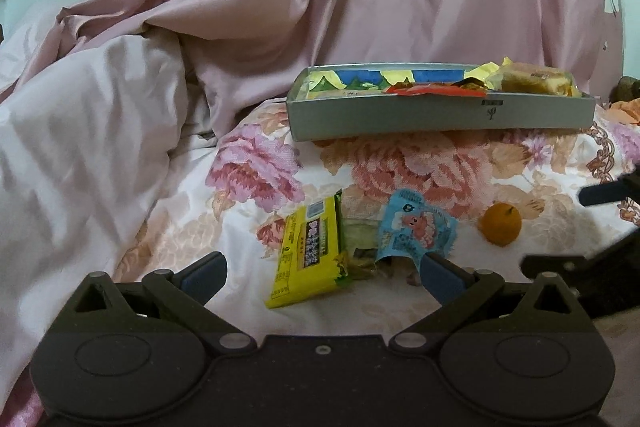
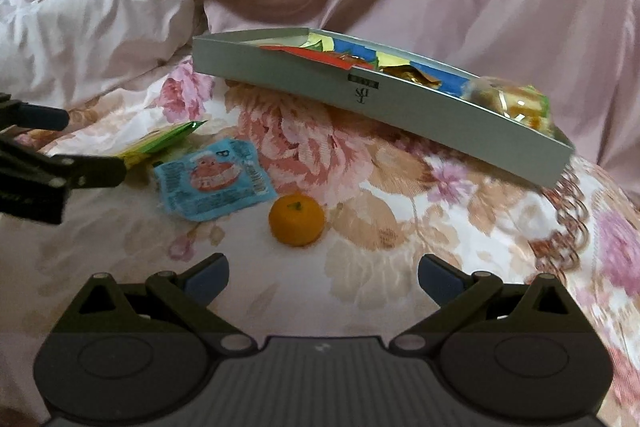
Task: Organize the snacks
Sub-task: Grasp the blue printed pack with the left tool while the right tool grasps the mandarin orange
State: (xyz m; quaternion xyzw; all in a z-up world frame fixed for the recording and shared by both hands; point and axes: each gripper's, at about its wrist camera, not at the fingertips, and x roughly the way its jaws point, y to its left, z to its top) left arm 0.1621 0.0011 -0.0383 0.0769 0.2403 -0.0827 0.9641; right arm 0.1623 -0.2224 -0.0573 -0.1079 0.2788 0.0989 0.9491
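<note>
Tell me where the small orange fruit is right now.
The small orange fruit lies loose on the floral bedspread, just ahead of the open right claw, right of the blue snack packet and short of the grey box.

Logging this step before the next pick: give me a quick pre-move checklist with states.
1. Left hand-held gripper open, empty: ok.
2. Right hand-held gripper open, empty: ok.
3. Orange ahead of the right hand-held gripper, apart from other items: ok.
4. Yellow packet between the left fingers: ok, though the blue packet touches the right finger.
5. Grey tray has free room at its left end: ok.
6. Tray seated flat on the bedding: cannot tell.
</note>
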